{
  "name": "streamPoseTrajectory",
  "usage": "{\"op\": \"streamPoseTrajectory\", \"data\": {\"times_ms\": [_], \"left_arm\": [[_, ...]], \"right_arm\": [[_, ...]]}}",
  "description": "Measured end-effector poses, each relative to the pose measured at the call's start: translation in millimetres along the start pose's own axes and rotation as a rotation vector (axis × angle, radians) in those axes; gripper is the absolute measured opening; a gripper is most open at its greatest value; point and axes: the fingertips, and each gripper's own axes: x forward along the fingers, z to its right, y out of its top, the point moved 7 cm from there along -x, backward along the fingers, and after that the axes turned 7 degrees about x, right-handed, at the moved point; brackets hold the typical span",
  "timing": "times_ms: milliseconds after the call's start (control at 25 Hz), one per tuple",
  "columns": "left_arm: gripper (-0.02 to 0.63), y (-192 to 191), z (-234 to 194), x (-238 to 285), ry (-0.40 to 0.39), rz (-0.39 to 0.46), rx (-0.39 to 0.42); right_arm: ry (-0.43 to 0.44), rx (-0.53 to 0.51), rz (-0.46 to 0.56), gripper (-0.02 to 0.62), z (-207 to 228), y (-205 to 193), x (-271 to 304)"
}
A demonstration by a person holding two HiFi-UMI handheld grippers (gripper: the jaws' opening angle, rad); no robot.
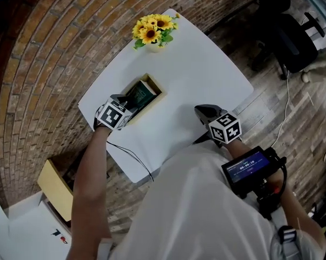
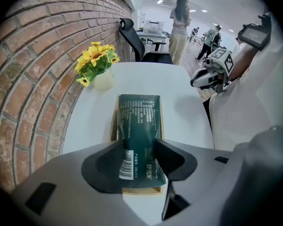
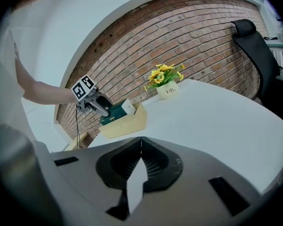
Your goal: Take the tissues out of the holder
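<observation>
The left gripper (image 2: 137,149) had its fingers clamped on the tissue pack (image 2: 139,119), so a straight, steady lift clear of the holder (image 3: 127,125) looked wisest; the right gripper (image 3: 141,145) sat empty, fingers together.

The dark green tissue pack (image 2: 139,121) bears a white barcode label (image 2: 126,163) at its near end, with a short code printed along the bars, too small to read for certain; beside it stand white Chinese characters; the upper half carries rows of fine white print, illegible; in the right gripper view, the white vase (image 3: 168,91) on the desk reads "Life" in dark script; the small screen (image 1: 248,166) on the person's right forearm shows white digits like a timer, too small to read; a white panel (image 1: 57,233) at the lower left shows a dark "T" with a red mark.
</observation>
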Motion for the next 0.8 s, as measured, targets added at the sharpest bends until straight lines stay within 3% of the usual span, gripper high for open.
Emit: {"op": "streamPoseTrajectory", "data": {"times_ms": [400, 800], "left_arm": [[0.227, -4, 6, -32, 0.085, 0.066, -0.044], [0.227, -21, 10, -88, 0.230, 0.140, -0.129]], "right_arm": [[0.038, -0.032, -0.019, 0.006, -11, 3, 7], [0.082, -0.083, -0.037, 0.006, -25, 9, 15]]}}
